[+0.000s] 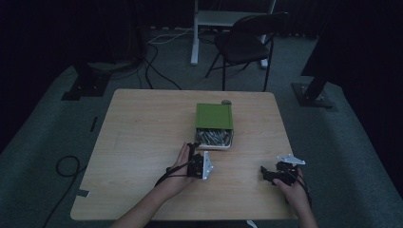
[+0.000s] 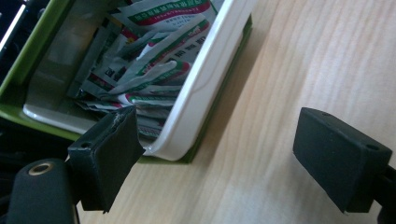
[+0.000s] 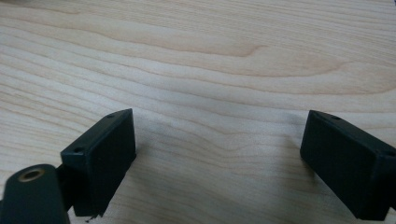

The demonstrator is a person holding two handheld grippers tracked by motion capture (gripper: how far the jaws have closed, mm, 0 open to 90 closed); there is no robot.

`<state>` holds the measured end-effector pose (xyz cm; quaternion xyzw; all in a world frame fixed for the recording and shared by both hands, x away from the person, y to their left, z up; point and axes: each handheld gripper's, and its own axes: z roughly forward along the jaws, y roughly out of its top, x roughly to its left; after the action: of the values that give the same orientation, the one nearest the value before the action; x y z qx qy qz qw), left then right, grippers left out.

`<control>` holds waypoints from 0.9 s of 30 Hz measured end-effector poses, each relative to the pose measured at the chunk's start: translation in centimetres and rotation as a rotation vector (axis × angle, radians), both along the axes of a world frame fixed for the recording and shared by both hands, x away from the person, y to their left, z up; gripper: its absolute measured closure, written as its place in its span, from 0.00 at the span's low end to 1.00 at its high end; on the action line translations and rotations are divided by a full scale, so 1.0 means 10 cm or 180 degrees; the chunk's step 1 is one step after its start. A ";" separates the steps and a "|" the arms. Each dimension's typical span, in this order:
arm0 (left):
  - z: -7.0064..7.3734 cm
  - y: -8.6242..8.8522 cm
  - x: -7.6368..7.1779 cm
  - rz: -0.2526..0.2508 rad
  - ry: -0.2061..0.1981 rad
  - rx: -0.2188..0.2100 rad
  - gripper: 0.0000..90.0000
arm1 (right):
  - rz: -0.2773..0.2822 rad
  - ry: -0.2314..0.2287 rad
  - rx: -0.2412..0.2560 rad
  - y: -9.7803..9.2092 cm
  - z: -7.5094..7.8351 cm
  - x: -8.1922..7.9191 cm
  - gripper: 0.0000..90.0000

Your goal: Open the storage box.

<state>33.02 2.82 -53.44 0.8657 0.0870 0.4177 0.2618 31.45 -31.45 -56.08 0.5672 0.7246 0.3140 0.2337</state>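
A green box [image 1: 214, 116] stands near the middle of the wooden table [image 1: 142, 123], its white inner tray [image 2: 205, 79] pulled out toward me and packed with several small sachets [image 2: 149, 51]. My left gripper [image 1: 191, 154] hovers just left of the tray's front corner; in the left gripper view its jaws stand wide apart, open [image 2: 219, 154], one jaw next to the tray's rim, nothing between them. My right gripper [image 1: 270, 173] rests low over bare wood at the table's right front, open [image 3: 219, 163] and empty.
A small grey object [image 1: 226, 101] lies behind the green box. Beyond the table stand a black folding chair [image 1: 247, 42] and a white desk leg [image 1: 195, 33]. Cables [image 1: 157, 66] run across the carpet; black stand bases [image 1: 311, 92] sit at both sides.
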 end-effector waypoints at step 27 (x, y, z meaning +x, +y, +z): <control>-0.06 -0.10 0.21 -0.0015 -0.0254 0.0263 0.65 | 0.0011 -0.0001 0.0001 0.00 0.00 0.00 0.11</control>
<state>35.15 1.86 -54.04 0.8586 0.0572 0.4545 0.2300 31.48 -31.50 -56.08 0.5659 0.7255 0.3145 0.2333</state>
